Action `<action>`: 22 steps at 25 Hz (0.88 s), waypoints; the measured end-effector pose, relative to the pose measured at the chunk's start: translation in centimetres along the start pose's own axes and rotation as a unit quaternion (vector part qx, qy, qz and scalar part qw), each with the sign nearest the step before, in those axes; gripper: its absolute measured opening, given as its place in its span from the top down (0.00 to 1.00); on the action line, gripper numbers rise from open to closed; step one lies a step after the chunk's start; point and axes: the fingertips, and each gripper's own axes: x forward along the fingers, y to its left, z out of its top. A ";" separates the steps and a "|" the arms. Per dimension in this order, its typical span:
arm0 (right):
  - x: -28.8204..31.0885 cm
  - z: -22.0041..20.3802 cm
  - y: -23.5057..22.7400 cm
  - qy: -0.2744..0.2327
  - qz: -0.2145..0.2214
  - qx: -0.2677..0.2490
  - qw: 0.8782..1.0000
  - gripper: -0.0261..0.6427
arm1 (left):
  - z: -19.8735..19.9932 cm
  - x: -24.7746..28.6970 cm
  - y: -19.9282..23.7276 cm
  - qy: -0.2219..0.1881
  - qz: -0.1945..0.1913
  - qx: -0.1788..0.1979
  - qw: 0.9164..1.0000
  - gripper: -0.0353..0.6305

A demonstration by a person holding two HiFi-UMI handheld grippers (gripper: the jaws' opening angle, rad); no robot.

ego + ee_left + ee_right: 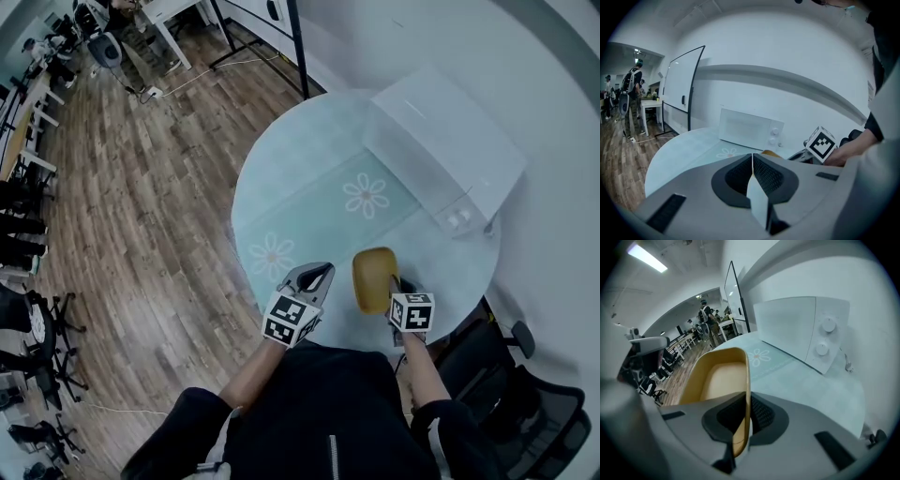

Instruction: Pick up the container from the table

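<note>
Spanning the left of the head view: wooden floor [141, 216], with desks and chairs along its far side.

Round table [281, 178]: pale surface with flower decals [366, 195].

Left gripper [317, 275]: at the near edge of the table, left of the container. Jaws pressed together with nothing between them. This is plain only in the left gripper view; the head view shows the grey body and marker cube from above.

Container [373, 278]: yellow, shallow and open-topped, at the near edge of the table between the two grippers. The head view shows only its outer shape. The right gripper view shows its hollow inside and its rim tilted up. No view shows whether it touches the table.

Right gripper [745, 404]: jaws clamped on one side wall of the container, a pad on either face. In the head view only its marker cube shows, just right of the container.

Microwave [445, 155]: white, at the far right edge of the table, well apart from the container. The head view shows its top; the gripper views show its door and two knobs.

Whiteboard [682, 89]: standing beyond the table.

Office chair [525, 403]: dark, off the near right edge of the table, in the head view only.
</note>
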 end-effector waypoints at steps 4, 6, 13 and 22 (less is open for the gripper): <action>-2.0 1.8 0.9 -0.028 -0.006 0.008 1.000 0.92 | 1.0 0.2 0.0 -0.005 -0.016 0.016 1.000 0.92; -2.7 2.3 1.3 -0.034 -0.007 0.010 0.999 0.92 | 1.2 0.2 -0.2 -0.005 -0.023 0.017 1.000 0.92; -4.2 2.3 2.1 -0.046 -0.012 0.012 0.999 0.92 | 0.8 0.2 -0.9 -0.005 -0.037 0.026 0.999 0.92; -5.3 0.9 2.4 -0.047 -0.019 0.014 0.999 0.92 | 0.4 -0.3 -1.6 -0.001 -0.045 0.031 0.999 0.92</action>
